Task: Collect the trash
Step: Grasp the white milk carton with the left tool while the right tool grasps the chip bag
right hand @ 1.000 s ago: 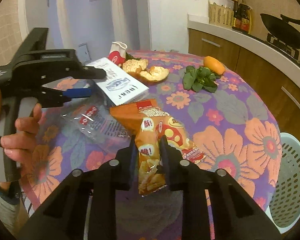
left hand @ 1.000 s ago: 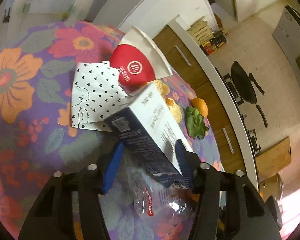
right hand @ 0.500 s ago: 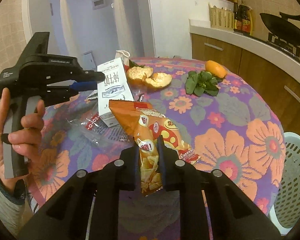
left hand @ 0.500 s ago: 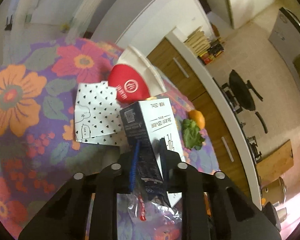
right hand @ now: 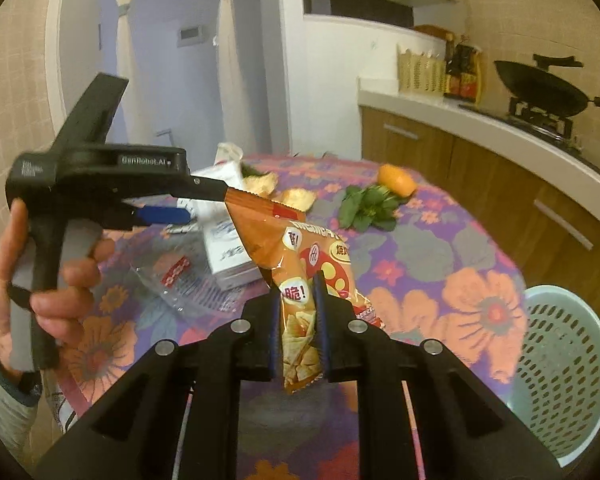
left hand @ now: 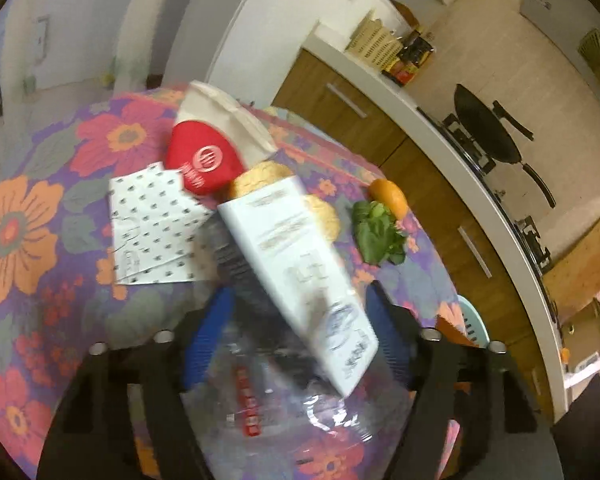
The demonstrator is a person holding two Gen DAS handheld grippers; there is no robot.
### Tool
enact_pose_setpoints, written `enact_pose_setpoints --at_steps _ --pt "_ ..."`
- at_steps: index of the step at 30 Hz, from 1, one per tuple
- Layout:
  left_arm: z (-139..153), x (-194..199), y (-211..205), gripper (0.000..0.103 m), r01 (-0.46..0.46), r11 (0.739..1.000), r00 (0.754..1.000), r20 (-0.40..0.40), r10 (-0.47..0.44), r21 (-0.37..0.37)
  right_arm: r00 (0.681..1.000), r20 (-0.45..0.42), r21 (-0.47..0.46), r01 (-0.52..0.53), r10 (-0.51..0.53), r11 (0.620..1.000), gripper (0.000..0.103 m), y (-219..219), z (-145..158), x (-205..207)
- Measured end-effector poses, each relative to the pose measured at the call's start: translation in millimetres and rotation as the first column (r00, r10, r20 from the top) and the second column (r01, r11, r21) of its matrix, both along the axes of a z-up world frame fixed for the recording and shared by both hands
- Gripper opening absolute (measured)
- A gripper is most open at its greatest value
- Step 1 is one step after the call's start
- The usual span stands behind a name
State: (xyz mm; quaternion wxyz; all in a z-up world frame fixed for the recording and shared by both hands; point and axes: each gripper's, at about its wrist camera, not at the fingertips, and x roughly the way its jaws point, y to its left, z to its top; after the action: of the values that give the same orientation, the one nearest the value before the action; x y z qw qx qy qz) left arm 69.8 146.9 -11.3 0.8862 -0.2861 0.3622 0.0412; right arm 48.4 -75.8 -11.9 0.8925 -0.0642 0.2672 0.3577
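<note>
My left gripper (left hand: pixel 299 289) is opening, its blue pads wide apart. A white and dark blue carton (left hand: pixel 300 256) leans blurred between them, and neither pad presses on it. Under it lies a clear plastic wrapper (left hand: pixel 284 408) with red print. My right gripper (right hand: pixel 298 286) is shut on an orange chip bag (right hand: pixel 300 256), held up over the table's near edge. In the right wrist view a hand holds the left gripper (right hand: pixel 206 203) at the left, above the carton (right hand: pixel 224 240) and the wrapper (right hand: pixel 188 280).
On the flowered tablecloth (left hand: pixel 28 216) lie a heart-patterned paper (left hand: pixel 152 224), a red and white paper cup (left hand: pixel 208 160), orange peels (left hand: pixel 320 216), an orange (left hand: pixel 388 198) and green leaves (left hand: pixel 380 236). A pale green perforated basket (right hand: pixel 560 360) stands beside the table at the right.
The left gripper closed on the carton and stood it up, then spread wide; the carton now tips over, blurred. The right gripper has risen with the chip bag.
</note>
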Motion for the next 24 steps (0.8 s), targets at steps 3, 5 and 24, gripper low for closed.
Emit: enact_pose_setpoints --at_steps 3,5,24 --pt "-0.1 11.2 -18.6 0.073 0.0 0.997 0.998 -0.064 0.005 0.077 1.0 -0.006 0.033 0.025 -0.025 0.999 0.012 -16.6 4.5 6.8" --pt "-0.5 19.9 -30.1 0.079 -0.021 0.991 0.994 -0.107 0.035 0.132 0.999 -0.009 0.048 0.042 -0.042 0.998 0.012 -26.1 5.6 10.8" --pt "-7.6 44.2 -89.6 0.051 0.013 0.941 0.985 -0.165 0.046 0.339 0.987 -0.036 0.086 0.16 -0.157 0.983 0.012 -91.9 -7.6 30.3"
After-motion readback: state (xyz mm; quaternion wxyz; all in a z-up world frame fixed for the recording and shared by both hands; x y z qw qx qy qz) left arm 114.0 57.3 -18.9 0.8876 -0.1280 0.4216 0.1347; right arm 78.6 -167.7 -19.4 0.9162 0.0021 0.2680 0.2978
